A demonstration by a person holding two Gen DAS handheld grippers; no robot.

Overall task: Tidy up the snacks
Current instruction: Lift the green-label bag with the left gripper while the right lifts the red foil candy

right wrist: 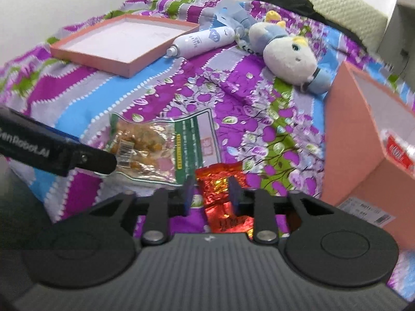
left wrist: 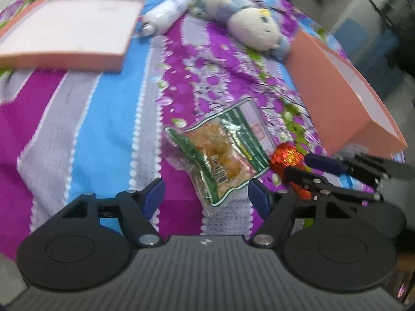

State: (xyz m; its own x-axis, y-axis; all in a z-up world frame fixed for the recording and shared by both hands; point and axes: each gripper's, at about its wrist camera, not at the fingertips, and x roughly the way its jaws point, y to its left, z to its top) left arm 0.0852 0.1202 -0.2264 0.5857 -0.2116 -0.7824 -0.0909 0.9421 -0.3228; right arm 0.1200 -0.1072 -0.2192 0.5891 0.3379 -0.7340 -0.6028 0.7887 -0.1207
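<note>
Right wrist view: my right hand-held gripper (right wrist: pixel 211 191) narrowed around red foil snack (right wrist: pixel 220 181), still on bed (right wrist: pixel 85 96). Left hand-held gripper (left wrist: pixel 206 194) wide over green snack bag (left wrist: pixel 223 150). Pink box (right wrist: pixel 363 140) holds one red pack; two snacks left, I judge.

Crinkly glossy foil snack packet (right wrist: pixel 223 181); clear shiny plastic snack bag (left wrist: pixel 223 150); matt cardboard box (right wrist: pixel 363 140)

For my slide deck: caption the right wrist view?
Right gripper straddles a red foil snack on the bedspread, beside a clear snack bag.
</note>
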